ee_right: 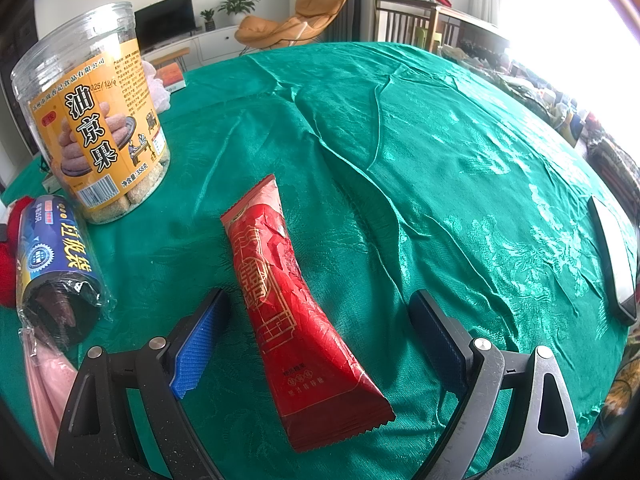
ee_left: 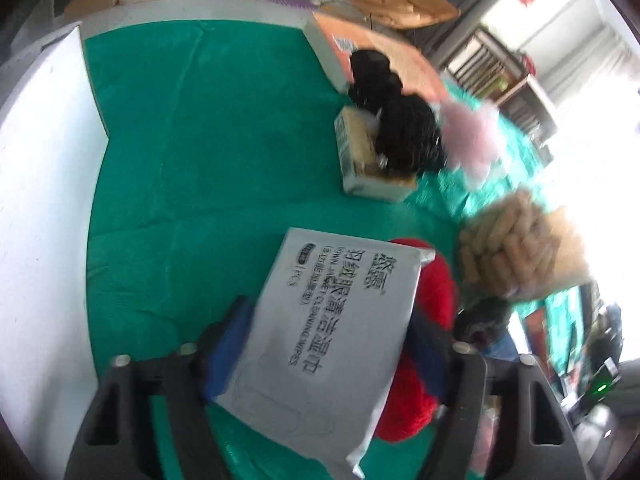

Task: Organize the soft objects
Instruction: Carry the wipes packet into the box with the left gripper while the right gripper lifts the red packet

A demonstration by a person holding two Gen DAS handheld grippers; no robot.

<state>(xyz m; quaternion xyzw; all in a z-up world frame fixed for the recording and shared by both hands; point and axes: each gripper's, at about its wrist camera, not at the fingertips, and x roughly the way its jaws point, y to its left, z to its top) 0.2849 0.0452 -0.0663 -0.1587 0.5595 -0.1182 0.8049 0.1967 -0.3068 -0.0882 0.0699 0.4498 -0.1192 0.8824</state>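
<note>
Wipes packet (ee_left: 328, 336), grey foil, printed "Down jacket cleaning wipes": pinched between the blue pads of the left gripper (ee_left: 332, 340), held tilted above the green tablecloth (ee_left: 208, 152). Whether it is fully clear of the cloth cannot be told. Red yarn ball (ee_left: 432, 292) lies directly behind and under the packet's right edge.

Left wrist view, further back: small open carton (ee_left: 360, 160) with black fluffy material (ee_left: 404, 136) heaped in and over it; pink fluffy item (ee_left: 472, 140) just beside that, blurred. Orange flat box (ee_left: 384, 52) behind them. White board (ee_left: 44, 200) along the left.

Right gripper (ee_right: 320, 344): jaws spread wide, straddling a red snack sachet (ee_right: 280, 308) lying flat on the cloth, pads not touching it. Near left: roll of bin bags in blue wrapper (ee_right: 56, 268) lying on its side, clear snack jar (ee_right: 92, 116) upright behind it. Pink soft item (ee_right: 48, 392) at the bottom left edge, mostly cut off. Dark phone-like slab (ee_right: 612, 256) at far right.

Progress, judged: early to middle. Black fluff looks already gathered at the carton. Still loose: wipes packet (in hand), red yarn, both pink items, sachet. Destination for the packet not evident from the views. Right gripper appears lined up for the sachet; closing across its narrow width should suit a limp wrapper.
</note>
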